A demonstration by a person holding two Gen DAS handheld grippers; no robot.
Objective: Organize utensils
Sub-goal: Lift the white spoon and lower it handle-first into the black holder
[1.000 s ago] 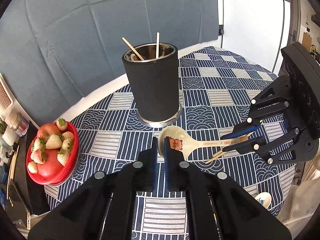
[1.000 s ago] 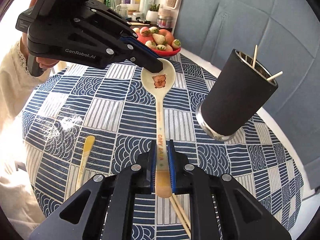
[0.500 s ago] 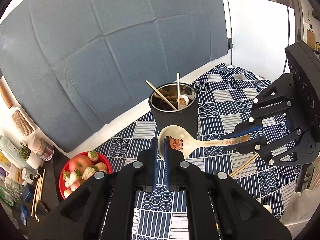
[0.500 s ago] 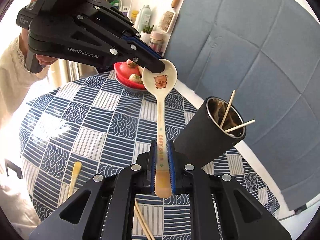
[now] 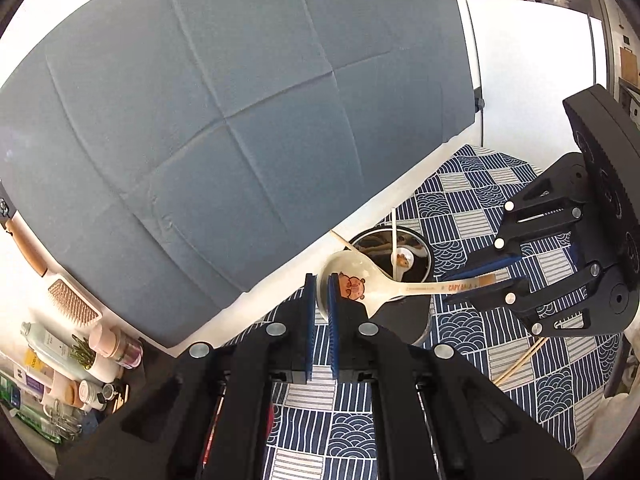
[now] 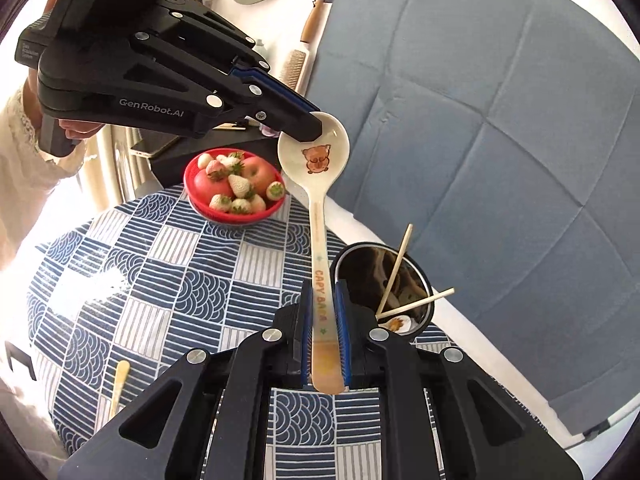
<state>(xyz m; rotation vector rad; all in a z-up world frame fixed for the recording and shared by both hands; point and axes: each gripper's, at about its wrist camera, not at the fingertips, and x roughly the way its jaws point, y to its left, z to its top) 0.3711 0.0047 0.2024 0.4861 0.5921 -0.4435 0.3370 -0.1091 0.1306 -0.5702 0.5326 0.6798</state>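
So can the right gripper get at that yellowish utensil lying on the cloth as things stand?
Probably not yet. The right gripper is shut on the spoon handle, with the left gripper pinching its bowl, both well above the cloth. The yellowish utensil lies unobstructed, but the spoon must go into the holder first.

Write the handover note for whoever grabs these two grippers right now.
Left gripper: shut on the bowl rim of the capybara spoon.
Right gripper: shut on the spoon's handle.
The spoon is held in the air beside the black utensil cup.
Done: the cup holds two chopsticks and a small spoon.
Left: put this spoon in the cup, then the yellow spoon and loose chopsticks lying on the tablecloth.
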